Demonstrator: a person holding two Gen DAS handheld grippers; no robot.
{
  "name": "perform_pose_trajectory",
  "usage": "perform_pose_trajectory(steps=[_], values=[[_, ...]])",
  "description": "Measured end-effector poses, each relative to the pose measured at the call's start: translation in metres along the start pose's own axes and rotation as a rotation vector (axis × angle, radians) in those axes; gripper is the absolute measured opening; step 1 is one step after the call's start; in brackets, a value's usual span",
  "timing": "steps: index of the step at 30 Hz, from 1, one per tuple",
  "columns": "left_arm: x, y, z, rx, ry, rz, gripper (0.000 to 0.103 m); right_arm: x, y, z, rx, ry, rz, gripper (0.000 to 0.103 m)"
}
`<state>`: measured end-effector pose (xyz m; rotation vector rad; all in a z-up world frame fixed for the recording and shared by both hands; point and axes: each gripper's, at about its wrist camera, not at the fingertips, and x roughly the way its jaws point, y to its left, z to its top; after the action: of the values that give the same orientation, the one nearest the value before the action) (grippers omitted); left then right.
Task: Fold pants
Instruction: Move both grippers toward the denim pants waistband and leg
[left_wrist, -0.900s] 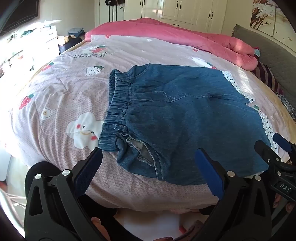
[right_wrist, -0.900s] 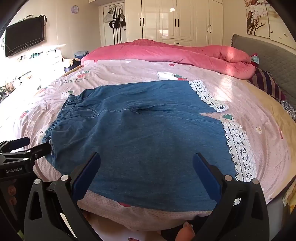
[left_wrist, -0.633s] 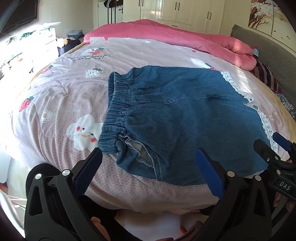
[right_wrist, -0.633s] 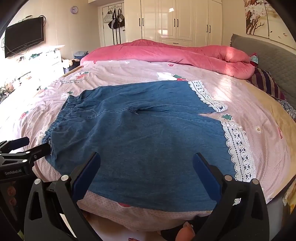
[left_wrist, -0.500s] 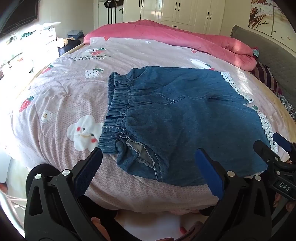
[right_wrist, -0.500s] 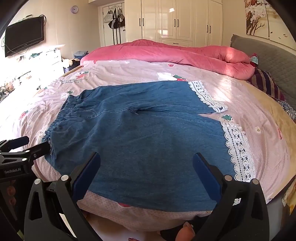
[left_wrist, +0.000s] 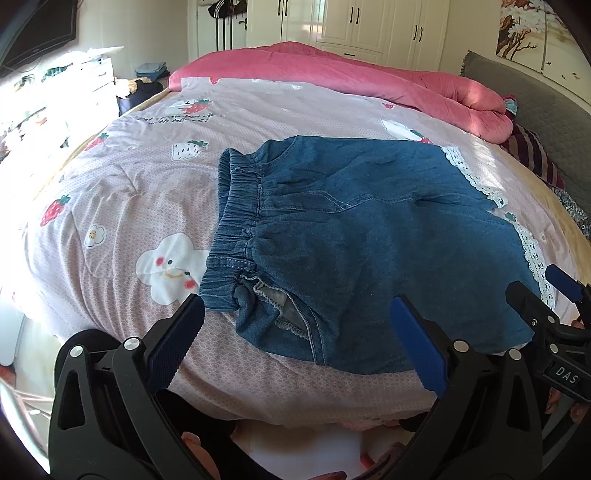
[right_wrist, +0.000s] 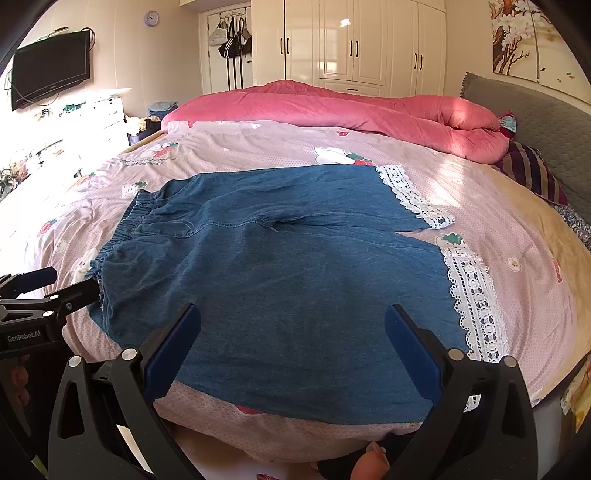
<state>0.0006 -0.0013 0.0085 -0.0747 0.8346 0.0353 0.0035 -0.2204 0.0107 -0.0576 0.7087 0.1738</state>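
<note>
A pair of blue denim pants with white lace hems (left_wrist: 369, 236) is seen spread flat on a pink quilted bedcover printed with strawberries and cartoon clouds (left_wrist: 122, 192), near the bed's front edge, with the elasticated waistband (left_wrist: 236, 221) at the left and the legs running to the right.

In the left wrist view the waistband is shown closely, and a turned-out grey pocket lining at the near corner of the waist (left_wrist: 284, 306) is visible; this detail cannot be made out in the right wrist view. There, both lace hems (right_wrist: 476, 295) are shown in full, along with the split between the two legs, while in the left wrist view the nearer hem is partly covered by the other tool.

The left gripper (left_wrist: 295, 339) is held above the front edge of the bed with its blue-padded jaws spread wide and nothing between them. The right gripper (right_wrist: 291, 336) is likewise held wide open over the near leg, with no cloth pinched. Each gripper's tip is caught at the edge of the other's view.

A rolled pink blanket (right_wrist: 332, 107) lies along the far side of the bed, before white wardrobe doors (right_wrist: 354, 44). A wall-mounted black television (right_wrist: 51, 85) is seen whole only in the right wrist view. The area at the left is washed out by sunlight, and what lies below the bed edge is cut off by the gripper bodies.
</note>
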Motion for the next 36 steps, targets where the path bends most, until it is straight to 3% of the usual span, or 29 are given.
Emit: perform_pose_trajectory(steps=[36], values=[[-0.0027,-0.001,0.002,0.005,-0.012,0.001,0.094,0.0017,0.0009,-0.0014,-0.003,0.0,0.0,0.099]])
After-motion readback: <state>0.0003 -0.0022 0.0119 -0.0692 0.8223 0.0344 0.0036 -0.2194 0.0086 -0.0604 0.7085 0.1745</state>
